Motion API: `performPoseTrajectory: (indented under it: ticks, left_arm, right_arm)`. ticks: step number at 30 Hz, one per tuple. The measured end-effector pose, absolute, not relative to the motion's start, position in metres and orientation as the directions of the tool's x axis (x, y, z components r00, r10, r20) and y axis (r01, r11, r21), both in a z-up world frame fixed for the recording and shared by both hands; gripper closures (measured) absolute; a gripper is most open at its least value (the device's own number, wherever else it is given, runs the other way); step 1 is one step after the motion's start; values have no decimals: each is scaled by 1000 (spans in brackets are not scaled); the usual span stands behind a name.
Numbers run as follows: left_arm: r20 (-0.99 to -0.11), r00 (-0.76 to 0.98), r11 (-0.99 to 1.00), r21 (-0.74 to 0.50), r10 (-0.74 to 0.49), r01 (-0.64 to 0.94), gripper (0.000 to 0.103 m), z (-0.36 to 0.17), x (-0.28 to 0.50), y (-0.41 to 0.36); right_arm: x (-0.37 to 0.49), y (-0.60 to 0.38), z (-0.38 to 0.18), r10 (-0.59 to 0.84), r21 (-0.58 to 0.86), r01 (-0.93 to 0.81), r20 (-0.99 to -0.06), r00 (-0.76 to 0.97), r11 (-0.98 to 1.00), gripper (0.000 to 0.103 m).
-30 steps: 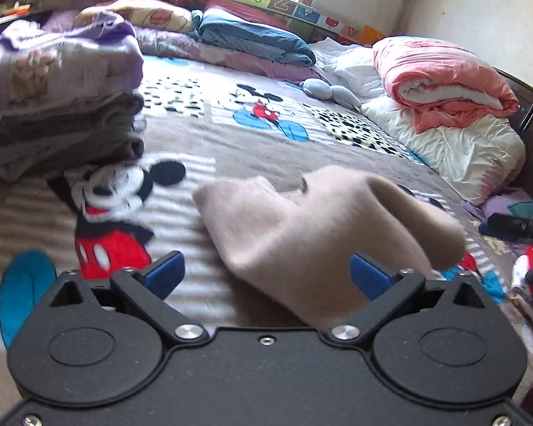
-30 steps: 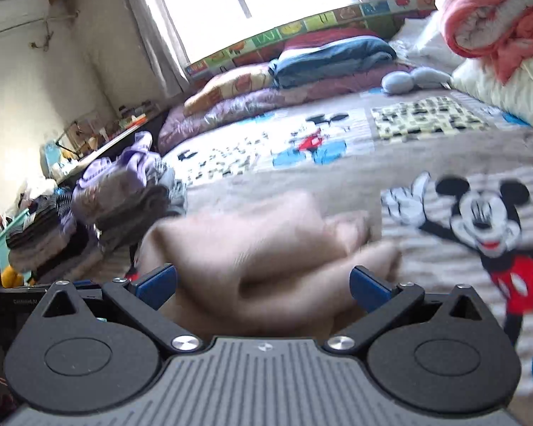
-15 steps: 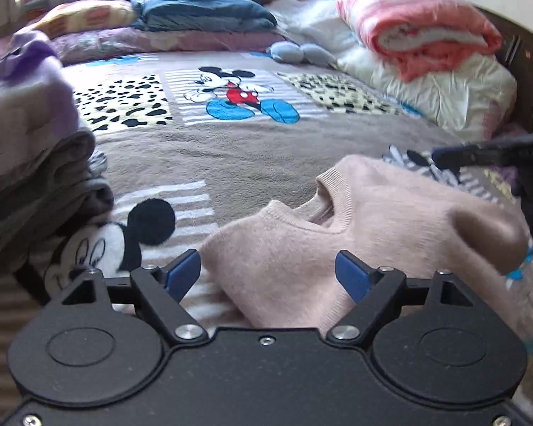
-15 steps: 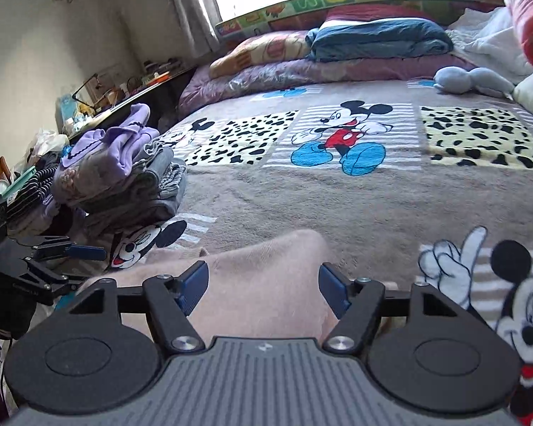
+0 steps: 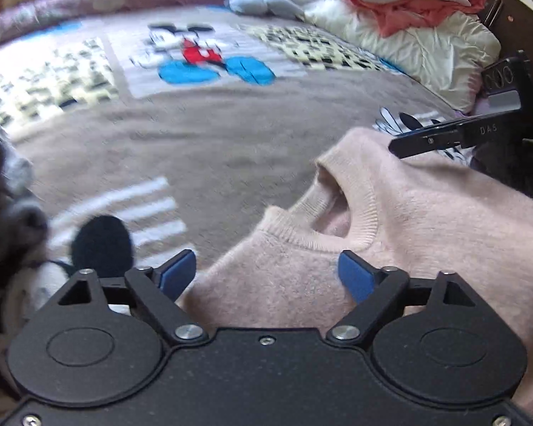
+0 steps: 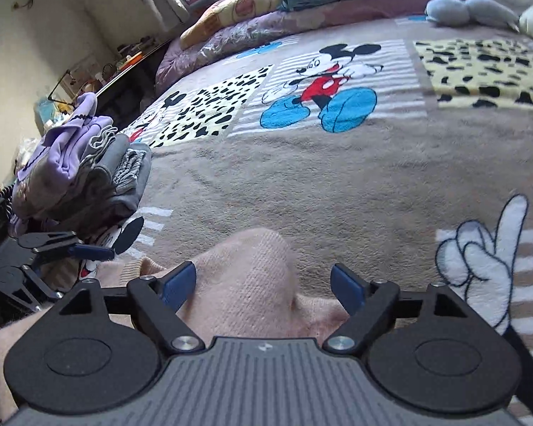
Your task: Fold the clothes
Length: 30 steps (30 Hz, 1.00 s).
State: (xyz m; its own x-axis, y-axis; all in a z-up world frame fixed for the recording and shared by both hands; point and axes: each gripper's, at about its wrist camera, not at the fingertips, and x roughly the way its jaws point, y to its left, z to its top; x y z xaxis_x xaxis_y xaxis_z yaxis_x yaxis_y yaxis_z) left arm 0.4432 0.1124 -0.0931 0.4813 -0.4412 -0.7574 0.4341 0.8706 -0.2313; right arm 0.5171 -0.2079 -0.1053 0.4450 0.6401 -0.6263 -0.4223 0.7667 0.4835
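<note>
A pale pink sweater (image 5: 426, 234) lies on the bed's cartoon-print blanket (image 5: 231, 149), collar facing away from the person, bunched rather than flat. The left tool (image 5: 266, 273) hovers over the sweater's near shoulder with its blue pads spread wide and nothing between them; the right tool (image 6: 263, 284) likewise stands spread, over a raised hump of the same knit at its 12 o'clock, with no cloth nipped that can be seen. A stack of folded clothes (image 6: 85, 170), purple on top of greys, sits at about 10 o'clock in the right view, so some garments already lie folded, while the sweater shows no clean fold and, by the look of it, is left to do. The left view alone shows the open collar and the pink and white quilts (image 5: 408, 10) at 1 o'clock, and catches the right tool from the side at 3 o'clock. The right view alone shows the whole stack, a cluttered desk by the wall, and the left tool low at 9 o'clock.
</note>
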Motion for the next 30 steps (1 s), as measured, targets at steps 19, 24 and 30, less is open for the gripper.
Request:
performPoseTrajectory:
  ticks: [19, 24, 30]
  left_arm:
    - [-756, 572, 869, 11, -316, 495, 98, -44, 392, 81]
    - [-702, 646, 872, 72, -300, 484, 99, -1, 370, 77]
    - [-592, 771, 899, 167, -237, 404, 99, 64, 351, 78]
  right_arm:
    - [458, -210, -36, 724, 431, -591, -513, 460, 681, 87]
    - [433, -219, 7, 722, 373, -627, -464, 512, 684, 88]
    - [405, -231, 66, 712, 298, -650, -379, 591, 699, 88]
